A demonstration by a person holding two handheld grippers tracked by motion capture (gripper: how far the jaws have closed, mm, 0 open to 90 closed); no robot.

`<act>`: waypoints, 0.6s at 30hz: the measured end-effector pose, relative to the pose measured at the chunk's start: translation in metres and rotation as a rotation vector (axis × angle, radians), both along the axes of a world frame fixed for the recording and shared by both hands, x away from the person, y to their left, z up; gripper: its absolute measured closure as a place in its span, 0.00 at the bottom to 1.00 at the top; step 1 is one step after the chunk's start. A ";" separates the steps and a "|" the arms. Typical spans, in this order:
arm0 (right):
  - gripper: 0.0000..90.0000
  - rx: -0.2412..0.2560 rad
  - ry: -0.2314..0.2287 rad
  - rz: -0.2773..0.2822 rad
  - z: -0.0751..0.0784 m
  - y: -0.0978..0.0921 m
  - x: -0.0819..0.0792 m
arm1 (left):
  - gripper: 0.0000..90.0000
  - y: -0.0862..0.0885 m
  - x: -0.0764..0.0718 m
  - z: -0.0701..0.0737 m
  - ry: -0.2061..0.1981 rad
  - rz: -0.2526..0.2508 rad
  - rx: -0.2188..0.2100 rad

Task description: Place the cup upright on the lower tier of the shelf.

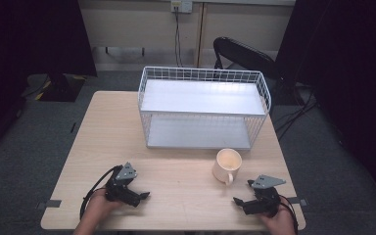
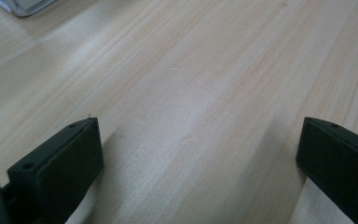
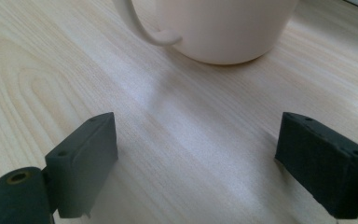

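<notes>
I am resting both grippers low on the bench [image 1: 176, 181], fingers spread wide and holding nothing. My right gripper [image 3: 196, 154] is facing the cream mug [image 3: 223, 28], near it; my left gripper [image 2: 200, 154] is facing bare wood.

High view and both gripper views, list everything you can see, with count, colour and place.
Round ceramic mug: one, cream, upright on the table right of centre, handle toward the person, just ahead of the right gripper.
Two-tier wire rack with flat shelves: one, white, at the far middle of the table, both shelves bare.
Wooden table: one, light wood, centre of the high view.
Folding chair: one, black, behind the rack on the right.
Wall socket with cable: one, pale, on the back wall.
Left gripper: one, black, near left of the table, jaws wide apart, holding nothing.
Right gripper: one, black, near right, jaws wide apart, holding nothing.
Hands: two, at the near edge, one on each gripper.
</notes>
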State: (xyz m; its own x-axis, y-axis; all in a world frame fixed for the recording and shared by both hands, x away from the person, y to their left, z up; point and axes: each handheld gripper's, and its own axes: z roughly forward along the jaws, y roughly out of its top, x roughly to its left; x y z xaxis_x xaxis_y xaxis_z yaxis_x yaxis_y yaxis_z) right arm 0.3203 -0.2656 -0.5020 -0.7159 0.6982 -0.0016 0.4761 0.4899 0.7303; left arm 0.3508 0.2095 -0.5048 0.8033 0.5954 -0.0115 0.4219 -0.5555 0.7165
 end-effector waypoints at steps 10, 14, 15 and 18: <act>0.17 -0.002 0.034 -0.045 0.004 -0.001 -0.001 | 0.00 0.000 0.000 0.000 0.000 0.000 0.000; 0.17 -0.001 0.047 -0.068 0.011 -0.004 0.003 | 0.00 0.000 0.000 0.000 0.000 0.000 0.000; 0.17 -0.001 0.047 -0.068 0.011 -0.004 0.003 | 0.00 0.000 0.000 0.000 0.000 0.000 0.000; 0.18 -0.005 0.037 -0.073 0.023 -0.008 0.006 | 0.00 0.000 0.000 0.000 0.000 0.000 0.000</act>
State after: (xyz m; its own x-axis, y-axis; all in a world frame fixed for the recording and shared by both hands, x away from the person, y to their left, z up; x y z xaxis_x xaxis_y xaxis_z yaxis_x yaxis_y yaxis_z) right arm 0.3261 -0.2739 -0.4792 -0.6625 0.7488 0.0205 0.5376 0.4562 0.7091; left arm 0.3508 0.2095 -0.5048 0.8032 0.5957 -0.0113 0.4220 -0.5554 0.7166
